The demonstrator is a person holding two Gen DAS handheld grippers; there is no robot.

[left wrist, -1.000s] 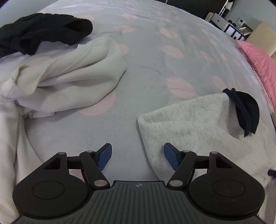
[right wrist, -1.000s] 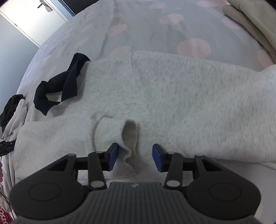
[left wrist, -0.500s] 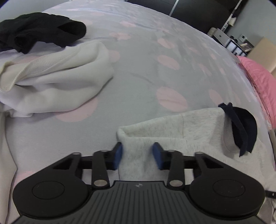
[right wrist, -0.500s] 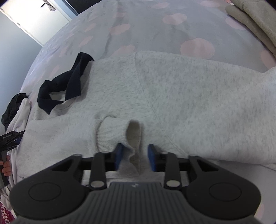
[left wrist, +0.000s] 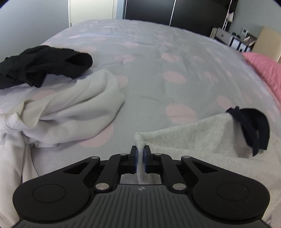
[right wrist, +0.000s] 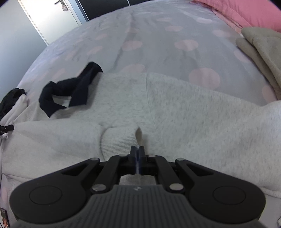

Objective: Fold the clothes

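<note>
light heather-grey fleece sweatshirt (right wrist: 184, 112) lies spread on the grey bedspread with pink dots (left wrist: 158, 73), near edge of the bed. its dark navy neckband (right wrist: 70, 91) sits far left in the right wrist view, far right (left wrist: 252, 126) in the left wrist view. left gripper (left wrist: 140, 154) pinches a raised corner of the sweatshirt fabric, pads pressed on the fold. right gripper (right wrist: 137, 152) is clamped on the ribbed cuff (right wrist: 119, 140) of the sleeve folded across the body. outward: crumpled white knit garment (left wrist: 70, 112) left of the left gripper, black garment (left wrist: 40, 68) beyond it. beige folded garment (right wrist: 261, 50) far right, pink bedding (right wrist: 245, 12) behind it.
</note>
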